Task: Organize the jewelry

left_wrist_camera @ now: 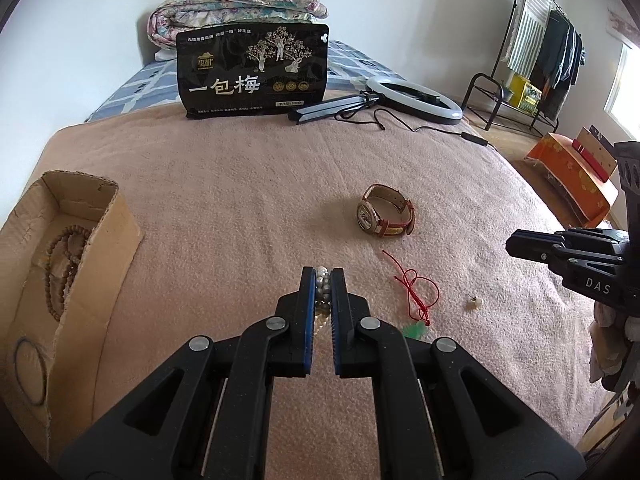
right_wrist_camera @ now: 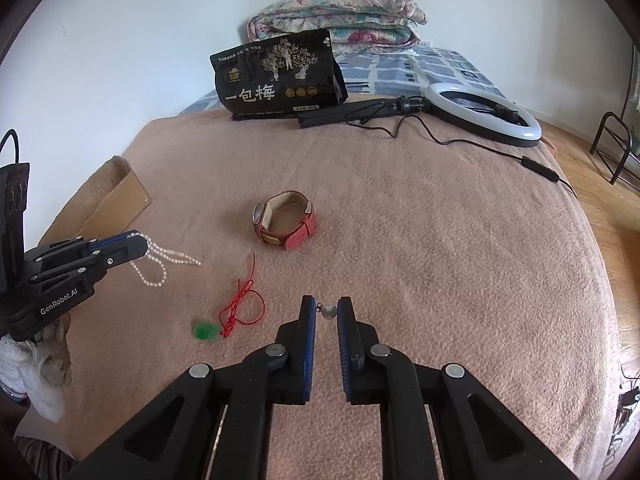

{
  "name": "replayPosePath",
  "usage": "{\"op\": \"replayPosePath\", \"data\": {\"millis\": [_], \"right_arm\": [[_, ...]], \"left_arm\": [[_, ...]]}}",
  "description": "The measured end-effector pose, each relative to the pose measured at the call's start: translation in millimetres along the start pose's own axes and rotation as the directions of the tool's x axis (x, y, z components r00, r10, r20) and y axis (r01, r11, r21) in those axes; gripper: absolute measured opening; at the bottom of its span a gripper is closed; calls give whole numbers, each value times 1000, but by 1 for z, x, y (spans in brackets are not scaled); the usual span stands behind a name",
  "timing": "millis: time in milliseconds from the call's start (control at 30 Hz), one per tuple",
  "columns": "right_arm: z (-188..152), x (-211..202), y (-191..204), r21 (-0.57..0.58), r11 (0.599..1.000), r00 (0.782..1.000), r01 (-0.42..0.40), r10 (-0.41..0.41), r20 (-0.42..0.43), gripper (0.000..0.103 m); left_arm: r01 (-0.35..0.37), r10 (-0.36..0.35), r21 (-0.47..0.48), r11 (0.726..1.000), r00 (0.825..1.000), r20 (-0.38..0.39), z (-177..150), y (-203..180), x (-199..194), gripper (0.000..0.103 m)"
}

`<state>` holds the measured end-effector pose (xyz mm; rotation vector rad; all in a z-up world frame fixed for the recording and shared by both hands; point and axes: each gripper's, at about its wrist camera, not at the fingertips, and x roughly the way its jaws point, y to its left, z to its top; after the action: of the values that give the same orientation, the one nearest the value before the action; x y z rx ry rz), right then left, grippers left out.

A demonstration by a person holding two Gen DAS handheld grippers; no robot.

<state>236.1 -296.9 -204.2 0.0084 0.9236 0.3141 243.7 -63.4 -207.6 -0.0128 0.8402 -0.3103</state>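
Left gripper (left_wrist_camera: 323, 276) clamped on the pearl necklace (right_wrist_camera: 154, 264), its limp, slippery strand dangling above the bed (right_wrist_camera: 400, 240), while the right gripper (right_wrist_camera: 327, 312) brackets a tiny, light earring (right_wrist_camera: 329, 311), jaws slightly apart, needing a careful centered pinch.

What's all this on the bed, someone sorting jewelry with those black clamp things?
Yes. A person holds a two-finger gripper in each hand. The left gripper is shut on a pearl necklace, which dangles from it above the pink blanket. The right gripper has its fingers around a small pearl earring. A cardboard box at the left already holds a wooden bead strand. A watch and a red cord with a green pendant lie on the blanket.
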Motion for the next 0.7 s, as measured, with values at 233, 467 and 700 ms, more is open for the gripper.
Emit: {"op": "replayPosePath", "data": {"millis": [233, 467, 700], "right_arm": [[6, -17, 11, -10, 1000, 1000, -6, 6, 23, 9], [14, -32, 31, -34, 999, 999, -25, 27, 43, 9], [26, -47, 60, -70, 996, 996, -54, 59, 69, 9]], "left_arm": [[-9, 9, -11, 1000, 999, 37, 1, 8, -28, 4], [-32, 34, -27, 999, 997, 73, -1, 21, -58, 4], [-59, 64, -46, 997, 991, 114, -3, 40, -93, 4]]}}
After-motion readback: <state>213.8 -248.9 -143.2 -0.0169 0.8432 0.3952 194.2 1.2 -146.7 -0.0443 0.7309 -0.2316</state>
